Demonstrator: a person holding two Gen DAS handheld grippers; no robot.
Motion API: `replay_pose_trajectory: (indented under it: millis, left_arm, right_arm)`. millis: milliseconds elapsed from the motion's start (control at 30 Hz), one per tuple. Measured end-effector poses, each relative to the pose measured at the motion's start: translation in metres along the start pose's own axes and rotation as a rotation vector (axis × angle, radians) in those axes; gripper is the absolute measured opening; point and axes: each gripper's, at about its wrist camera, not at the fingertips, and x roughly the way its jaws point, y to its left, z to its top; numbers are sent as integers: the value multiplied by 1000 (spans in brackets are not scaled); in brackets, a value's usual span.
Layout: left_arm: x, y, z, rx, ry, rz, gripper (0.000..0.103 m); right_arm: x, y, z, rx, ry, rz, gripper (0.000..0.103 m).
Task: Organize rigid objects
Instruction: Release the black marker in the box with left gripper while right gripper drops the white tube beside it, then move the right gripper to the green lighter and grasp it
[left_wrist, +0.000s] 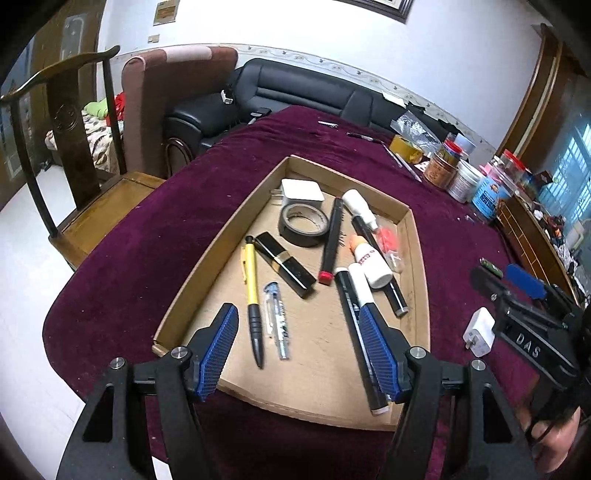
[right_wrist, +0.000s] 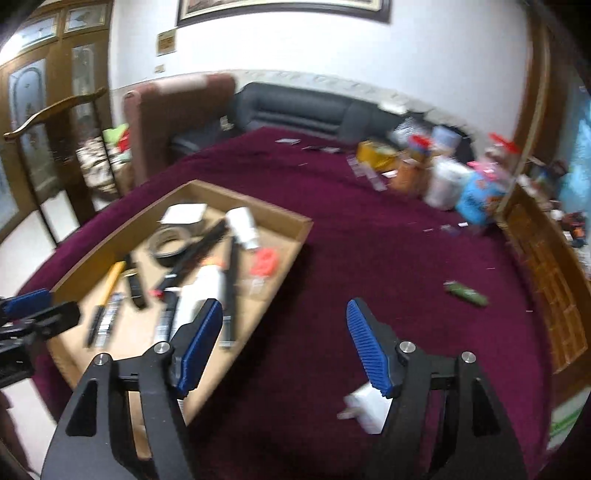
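While both jaws stand wide and empty, the white charger (right_wrist: 365, 410) just right of the cardboard tray (left_wrist: 221, 236), under the right gripper (right_wrist: 284, 343), looks light, rigid, slick-sided: grip flat faces, avoid prongs; left gripper (left_wrist: 299, 339) hovers over tray.

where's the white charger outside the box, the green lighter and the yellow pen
white charger (left_wrist: 479, 331), left wrist view, on its white body, on the cloth right of the box
green lighter (right_wrist: 466, 292), right wrist view, mid-length on its body, on the cloth
yellow pen (left_wrist: 251, 275), left wrist view, on the yellow barrel, inside the box
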Motion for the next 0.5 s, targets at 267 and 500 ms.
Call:
replay_pose_trajectory:
  millis: [267, 500]
  left_arm:
    - [1, -31, -3, 64, 16, 17, 62]
    - [5, -60, -9, 125, 42, 22, 62]
  right_arm:
    - [-4, -46, -10, 65, -8, -92, 70]
    - [-5, -72, -24, 106, -7, -123, 70]
